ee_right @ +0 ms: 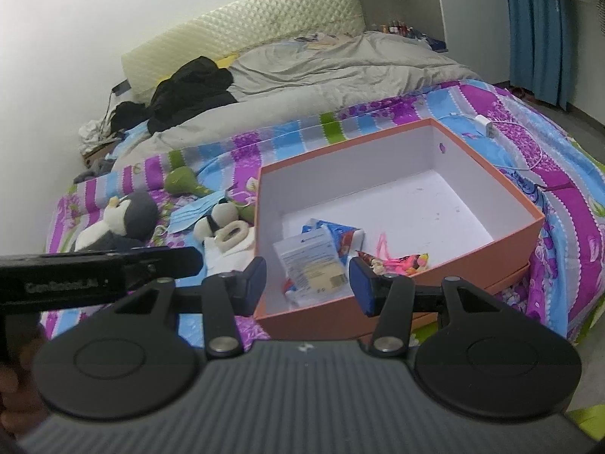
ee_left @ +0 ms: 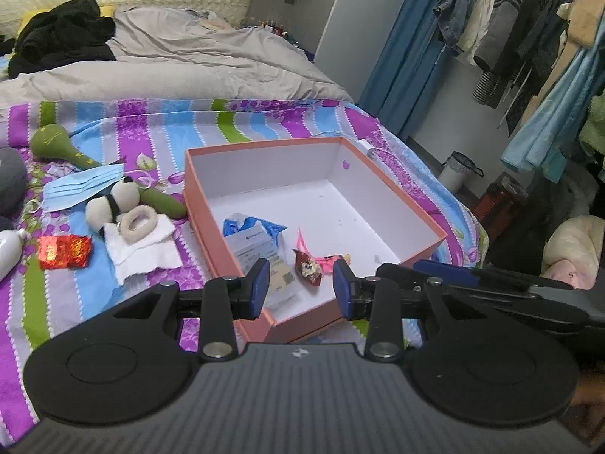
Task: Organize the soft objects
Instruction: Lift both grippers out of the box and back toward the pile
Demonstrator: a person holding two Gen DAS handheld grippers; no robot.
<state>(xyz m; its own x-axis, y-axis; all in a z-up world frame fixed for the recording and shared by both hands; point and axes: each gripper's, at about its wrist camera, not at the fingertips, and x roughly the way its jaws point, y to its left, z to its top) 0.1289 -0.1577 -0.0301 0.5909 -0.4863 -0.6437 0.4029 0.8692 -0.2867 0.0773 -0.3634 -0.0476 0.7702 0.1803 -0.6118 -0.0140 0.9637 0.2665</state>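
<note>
At the far left of the bed (ee_left: pixel 234 117), on the striped sheet, a white bottle (ee_left: pixel 9 249) pokes in at the edge of my left view, and a red foil packet (ee_left: pixel 64 251) lies just beside it. In my right view a grey and white penguin toy (ee_right: pixel 124 219) sits further left than the rest. Above the packet is a green plush piece with a round head (ee_left: pixel 51 142), and a blue face mask (ee_left: pixel 81 187) lies near it. Next comes a small panda toy (ee_left: pixel 113 204) leaning against a second green plush piece (ee_left: pixel 162 204). A cream hair scrunchie (ee_left: pixel 138 223) rests on a folded white cloth (ee_left: pixel 145 253), touching the panda.

To the right of this pile stands an open orange box (ee_left: pixel 196 204) with white inner walls. In its near left corner lie a blue and white packet (ee_left: pixel 249 229) and a white printed pouch (ee_left: pixel 257 253) on top of it. Just right of those are a small dark red snack wrapper (ee_left: pixel 308 266) and something pink (ee_left: pixel 329 259) that I cannot identify. The rest of the box floor is bare.

My left gripper (ee_left: pixel 301 289) hovers over the near edge of the box, its blue pads spread apart and grasping nothing. My right gripper (ee_right: pixel 307 283) is also released, pads wide, above the same near edge. Each gripper shows in the other's view as a dark bar at the side.

Beyond the box a white charger (ee_right: pixel 486 125) with its cable lies on the sheet. Further back are a grey duvet (ee_left: pixel 181 53) and black clothes (ee_left: pixel 60 34).
</note>
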